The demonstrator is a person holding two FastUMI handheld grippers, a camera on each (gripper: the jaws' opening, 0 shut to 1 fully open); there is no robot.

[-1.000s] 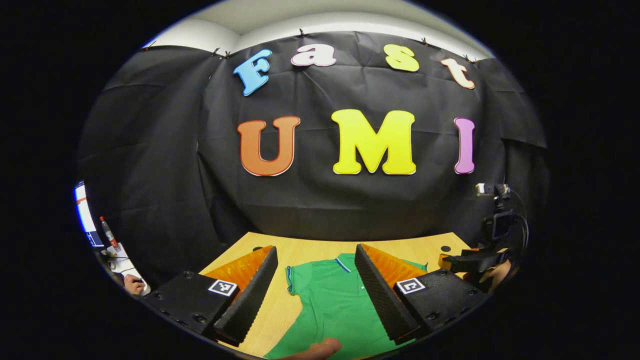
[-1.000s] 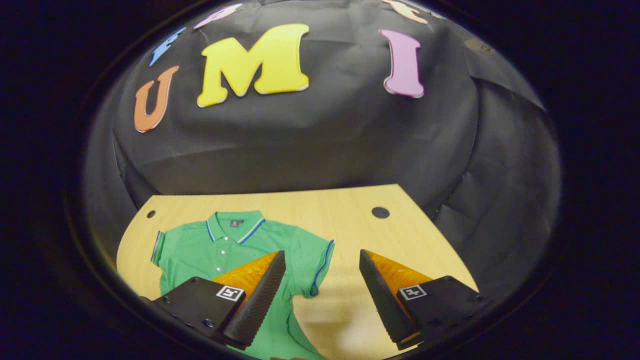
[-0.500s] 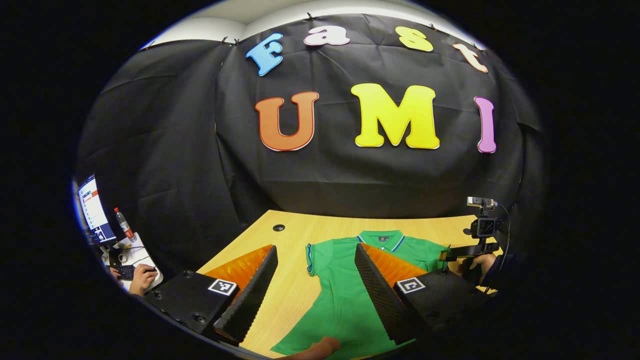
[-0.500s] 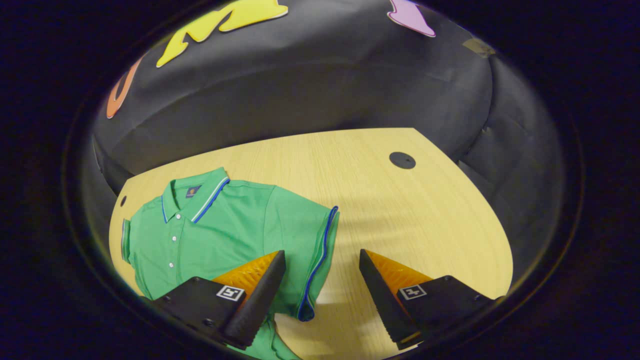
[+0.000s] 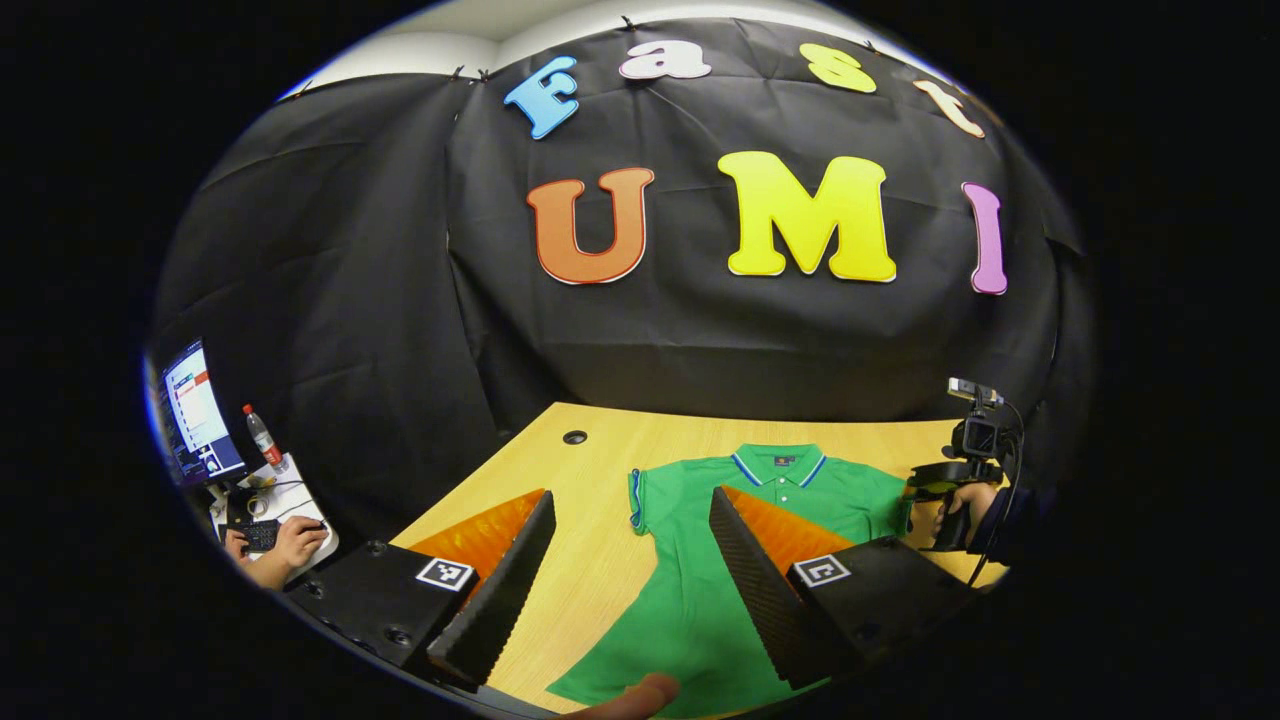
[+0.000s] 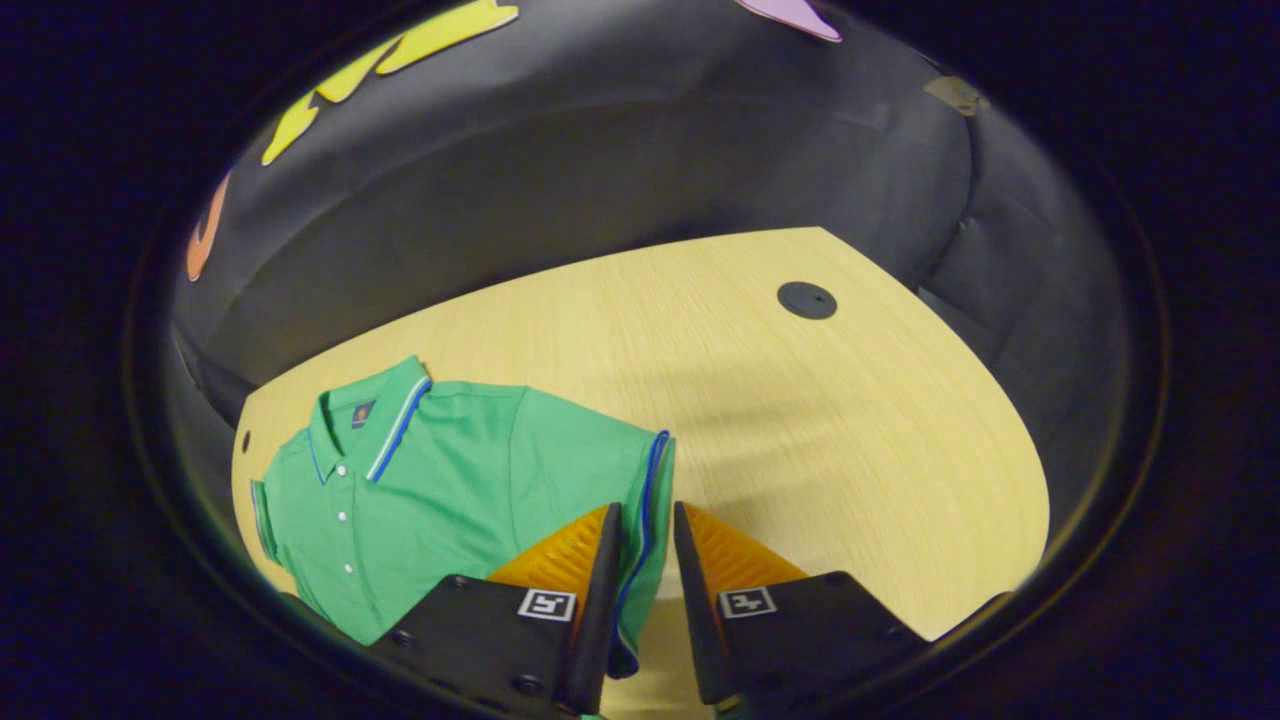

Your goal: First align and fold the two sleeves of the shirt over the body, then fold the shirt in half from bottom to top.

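Black cloth hangs behind a pale wooden tabletop (image 6: 820, 420), and on it the green shirt (image 6: 450, 500) lies flat, collar toward the cloth, spread across the lower left of the right gripper view and the lower centre of the left gripper view. In the right gripper view the right hand-held gripper (image 6: 645, 590) sits at the bottom centre, its fingers drawn in narrow around the blue-trimmed edge of the shirt's sleeve (image 6: 645, 500), which runs down into the slim gap between them; whether both fingers actually press the fabric, I cannot tell. In the left gripper view the left hand-held gripper (image 5: 630, 570) sits at the bottom with fingers spread wide, above the shirt's body and the bare wood beside it, holding nothing. That same view catches the right hand-held gripper far off at the right edge, at the shirt's far sleeve. A fingertip (image 5: 635, 697) pokes in at the bottom edge. At the far left, a side desk (image 5: 300, 500) carries a monitor (image 5: 195, 410), a bottle (image 5: 263, 438) and a person's hand (image 5: 290, 540) by a keyboard.
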